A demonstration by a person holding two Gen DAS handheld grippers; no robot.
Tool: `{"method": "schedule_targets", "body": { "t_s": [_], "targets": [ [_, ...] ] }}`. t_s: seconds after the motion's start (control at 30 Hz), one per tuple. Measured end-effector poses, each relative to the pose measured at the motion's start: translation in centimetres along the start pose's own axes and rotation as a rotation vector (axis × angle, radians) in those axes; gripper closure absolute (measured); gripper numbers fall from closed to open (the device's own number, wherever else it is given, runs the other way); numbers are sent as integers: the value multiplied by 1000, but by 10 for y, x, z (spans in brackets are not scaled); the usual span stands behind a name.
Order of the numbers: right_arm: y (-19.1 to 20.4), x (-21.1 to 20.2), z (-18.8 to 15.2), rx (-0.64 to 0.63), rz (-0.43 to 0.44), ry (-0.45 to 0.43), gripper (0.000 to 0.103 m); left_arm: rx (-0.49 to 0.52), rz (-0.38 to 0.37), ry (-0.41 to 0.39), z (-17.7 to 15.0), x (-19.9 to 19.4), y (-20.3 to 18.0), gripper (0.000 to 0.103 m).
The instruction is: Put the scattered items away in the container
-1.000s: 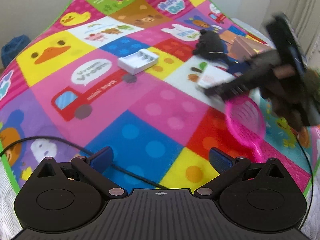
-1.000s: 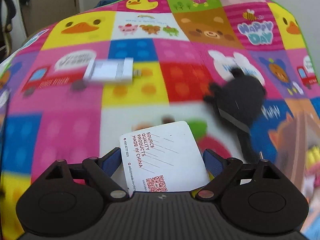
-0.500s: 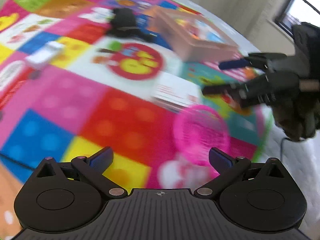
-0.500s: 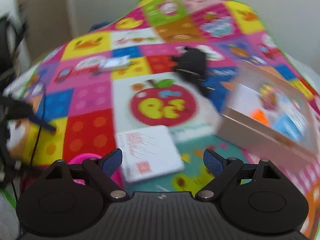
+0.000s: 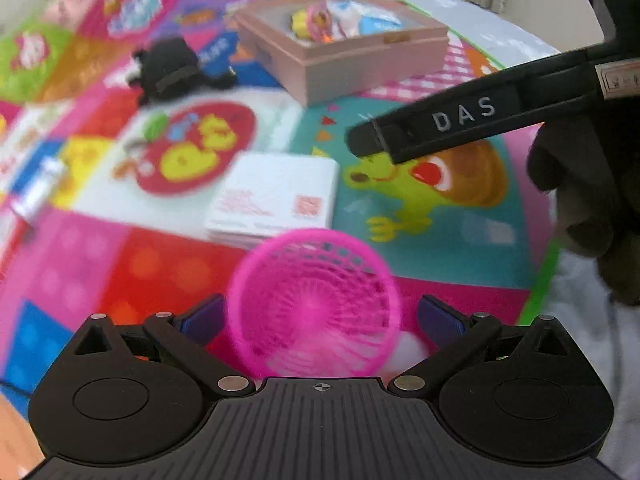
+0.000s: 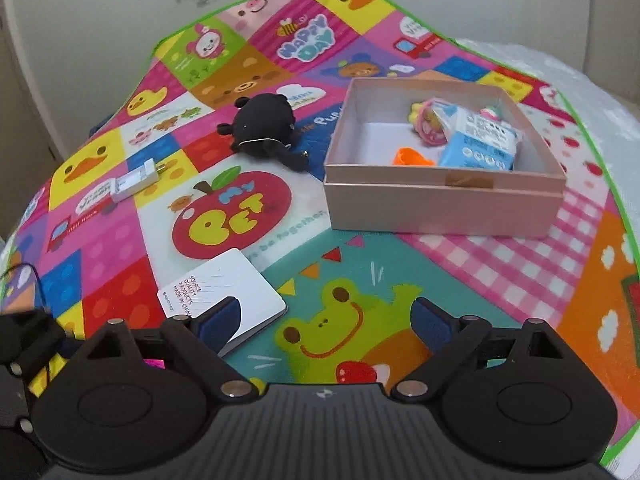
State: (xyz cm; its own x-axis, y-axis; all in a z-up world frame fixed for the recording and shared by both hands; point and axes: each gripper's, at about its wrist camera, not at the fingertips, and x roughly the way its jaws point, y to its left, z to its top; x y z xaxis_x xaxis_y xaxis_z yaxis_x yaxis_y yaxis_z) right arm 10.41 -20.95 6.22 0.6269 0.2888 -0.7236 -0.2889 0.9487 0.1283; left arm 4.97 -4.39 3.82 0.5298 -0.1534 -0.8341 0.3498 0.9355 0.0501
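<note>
While the pink sieve [image 5: 316,300] lies directly between the left gripper's [image 5: 320,316] spread, untouching jaws, the right gripper [image 6: 324,320], jaws just opening with nothing between them, sits right of the white card [image 6: 224,292]. One card, one black plush [image 6: 264,124], one white charger [image 6: 134,182] and one sieve lie left of the pink box [image 6: 440,204] on the play mat [image 6: 460,280].

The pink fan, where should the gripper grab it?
Probably by the round cage's outer edges. The pink fan lies flat on the mat, already between the open fingers of the left gripper. Come down from above and squeeze across it. Its handle is hidden behind the gripper body.
</note>
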Motion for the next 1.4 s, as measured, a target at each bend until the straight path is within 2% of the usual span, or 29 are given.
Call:
{"method": "schedule_targets", "body": {
  "t_s": [0.07, 0.1, 0.2, 0.4, 0.43, 0.5, 0.6, 0.7, 0.73, 0.77, 0.87, 0.97, 1.07, 1.17, 1.3, 1.4],
  "targets": [
    [2, 2, -1, -4, 7, 1, 11, -2, 6, -14, -4, -4, 12, 2],
    [2, 4, -1, -5, 12, 5, 11, -3, 9, -20, -6, -6, 19, 13],
    [8, 8, -5, -43, 15, 5, 11, -17, -6, -43, -10, -11, 38, 15],
    [32, 11, -14, -172, 102, 3, 11, 79, 114, -135, -10, -8, 69, 14],
    [36, 12, -15, -191, 113, 5, 11, 72, 114, -139, -8, -5, 76, 10],
    [48, 20, -15, -270, 130, 11, 11, 19, 83, -141, -4, -3, 93, 7],
    [64, 36, -17, -391, 127, 35, 11, -138, 27, -143, 1, -5, 120, 4],
    [64, 47, -16, -365, 138, 54, 11, -292, -27, -139, -1, -13, 142, 1],
    [62, 47, -16, -347, 148, 54, 12, -329, -22, -132, -4, -16, 145, 0],
    [61, 45, -17, -344, 154, 48, 18, -356, -5, -123, -7, -19, 146, 0],
    [61, 35, -24, -380, 155, 43, 18, -429, 53, -82, -20, -30, 144, 0],
    [55, 18, -37, -430, 160, 45, 18, -473, -7, -31, -27, -36, 138, 0],
    [45, 3, -51, -464, 121, 30, 18, -458, -92, 37, -23, -22, 127, 0],
    [38, -8, -63, -473, 71, -2, 15, -444, -119, 85, -15, -1, 115, 0],
    [34, -15, -67, -458, 38, -12, 13, -293, -91, 18, 7, 14, 92, 0],
    [33, -19, -70, -501, -15, -39, 9, -199, -96, -35, 17, 23, 78, 0]
  ]
}}
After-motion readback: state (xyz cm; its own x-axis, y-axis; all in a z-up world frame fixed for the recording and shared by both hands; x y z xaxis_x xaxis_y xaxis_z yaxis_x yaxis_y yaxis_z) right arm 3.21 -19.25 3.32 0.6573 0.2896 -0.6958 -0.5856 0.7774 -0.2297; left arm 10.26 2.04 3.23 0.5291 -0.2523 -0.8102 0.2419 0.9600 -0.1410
